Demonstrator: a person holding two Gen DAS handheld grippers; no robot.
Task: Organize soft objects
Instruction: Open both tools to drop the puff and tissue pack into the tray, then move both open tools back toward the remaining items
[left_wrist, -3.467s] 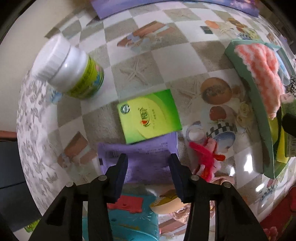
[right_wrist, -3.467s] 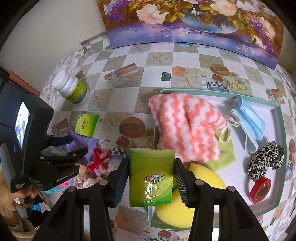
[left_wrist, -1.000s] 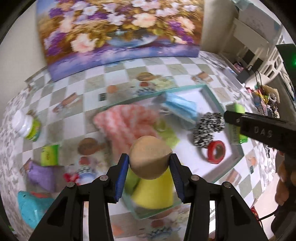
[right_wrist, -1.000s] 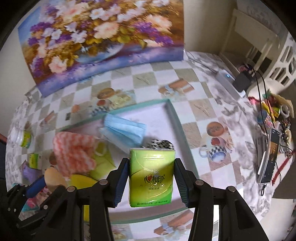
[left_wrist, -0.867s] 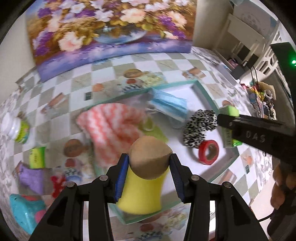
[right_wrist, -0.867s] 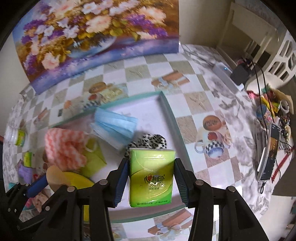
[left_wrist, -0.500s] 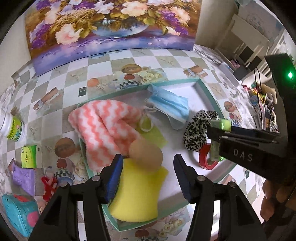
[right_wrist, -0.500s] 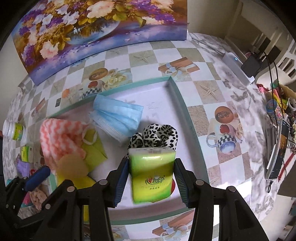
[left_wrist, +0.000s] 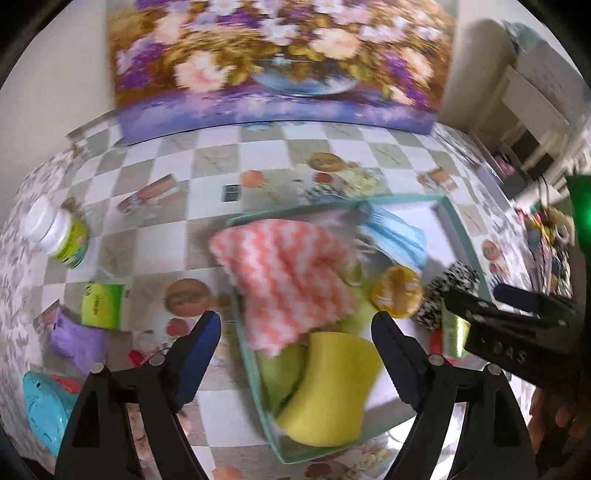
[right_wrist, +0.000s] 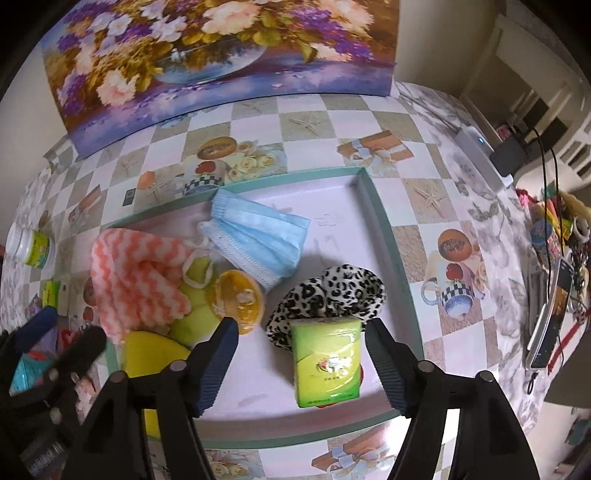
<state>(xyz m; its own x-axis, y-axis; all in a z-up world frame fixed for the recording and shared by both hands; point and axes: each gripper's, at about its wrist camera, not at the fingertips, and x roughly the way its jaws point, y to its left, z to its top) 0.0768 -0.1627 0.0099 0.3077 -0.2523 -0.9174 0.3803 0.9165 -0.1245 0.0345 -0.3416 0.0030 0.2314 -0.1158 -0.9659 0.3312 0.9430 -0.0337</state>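
Both grippers found wide apart, empty: left gripper (left_wrist: 295, 332), right gripper (right_wrist: 301, 341). Tissue pack (right_wrist: 327, 362) lying in tray (right_wrist: 384, 236) beside scrunchie (right_wrist: 328, 291); puff (right_wrist: 236, 295) by cloth (right_wrist: 136, 266). Evidently grouped as soft goods.

Legible only: "DAS" on right gripper (left_wrist: 509, 328) body, right edge of left wrist view. Pack and bottle labels unreadable.

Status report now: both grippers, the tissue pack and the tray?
Left gripper open, empty. Right gripper open, tissue pack lying free between its fingers, inside tray. Pack lies against leopard scrunchie; orange round puff beside blue mask.
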